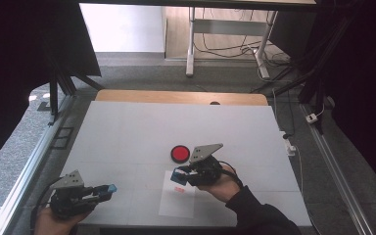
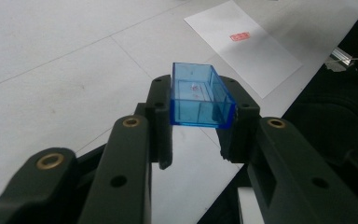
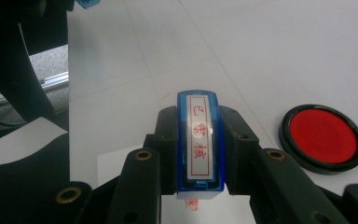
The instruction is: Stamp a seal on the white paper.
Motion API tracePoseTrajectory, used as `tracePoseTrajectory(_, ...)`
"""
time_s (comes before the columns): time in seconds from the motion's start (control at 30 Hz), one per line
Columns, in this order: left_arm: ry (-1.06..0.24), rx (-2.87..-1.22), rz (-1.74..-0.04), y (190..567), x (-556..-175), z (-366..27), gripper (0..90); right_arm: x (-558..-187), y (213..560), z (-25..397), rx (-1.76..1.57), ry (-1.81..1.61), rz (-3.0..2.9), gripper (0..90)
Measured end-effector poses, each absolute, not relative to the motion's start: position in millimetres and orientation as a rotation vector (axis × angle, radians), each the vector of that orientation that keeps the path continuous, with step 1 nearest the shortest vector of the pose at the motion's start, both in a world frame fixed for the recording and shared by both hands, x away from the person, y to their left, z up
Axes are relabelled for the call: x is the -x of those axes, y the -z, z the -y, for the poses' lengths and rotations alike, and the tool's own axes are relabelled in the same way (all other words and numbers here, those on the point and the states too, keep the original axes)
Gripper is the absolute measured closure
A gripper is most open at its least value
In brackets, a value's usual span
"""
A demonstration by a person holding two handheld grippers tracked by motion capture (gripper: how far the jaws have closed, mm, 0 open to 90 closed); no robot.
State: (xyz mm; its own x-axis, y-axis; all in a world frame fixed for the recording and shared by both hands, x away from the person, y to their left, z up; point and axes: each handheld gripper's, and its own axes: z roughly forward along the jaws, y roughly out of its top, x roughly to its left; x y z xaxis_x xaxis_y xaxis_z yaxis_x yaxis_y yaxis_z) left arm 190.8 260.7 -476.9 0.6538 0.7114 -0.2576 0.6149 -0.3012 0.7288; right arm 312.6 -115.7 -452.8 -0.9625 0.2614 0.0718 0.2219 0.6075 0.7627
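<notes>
High view: the right tool [image 1: 180, 175] hangs over the top of the paper [image 1: 177, 199], with the ink pad [image 1: 179, 153] just at its 12 o'clock; the left tool [image 1: 108, 190] waits at the counter's [image 1: 127, 132] 7 o'clock. Left gripper view: its jaws are clamped on the blue cap [image 2: 200, 95]. Right gripper view: the stamp [image 3: 199, 144] is pinched firmly, label up, pad [image 3: 323, 137] at 3 o'clock. Best kept level and pressed straight down, likely beside the red mark [image 3: 192, 203].

The cap [image 2: 200, 95] is clear blue. The stamp [image 3: 200, 144] is blue with a white label and red characters. The ink pad [image 3: 323, 136] is red, rimmed black. The paper [image 1: 177, 198] is white with a red mark, on a pale grey counter [image 1: 127, 132].
</notes>
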Motion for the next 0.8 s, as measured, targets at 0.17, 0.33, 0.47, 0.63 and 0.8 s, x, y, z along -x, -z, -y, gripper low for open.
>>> tracePoseTrajectory(0.17,-0.141,-2.014,-1.033,477,-191,-261,68.3,-312,445,119,-0.414,-1.358,-2.747,71.5)
tracePoseTrajectory(0.33,-0.138,-2.016,-1.033,477,-191,-260,68.3,-312,437,122,-0.42,-1.416,-2.729,71.5)
tracePoseTrajectory(0.47,-0.135,-2.016,-1.033,477,-191,-260,68.3,-312,431,124,-0.418,-1.452,-2.721,71.5)
tracePoseTrajectory(0.63,-0.137,-2.02,-1.03,477,-191,-260,68.3,-311,424,126,-0.404,-1.485,-2.691,71.5)
tracePoseTrajectory(0.8,-0.139,-2.022,-1.028,477,-191,-260,68.3,-310,419,128,-0.401,-1.511,-2.675,71.5)
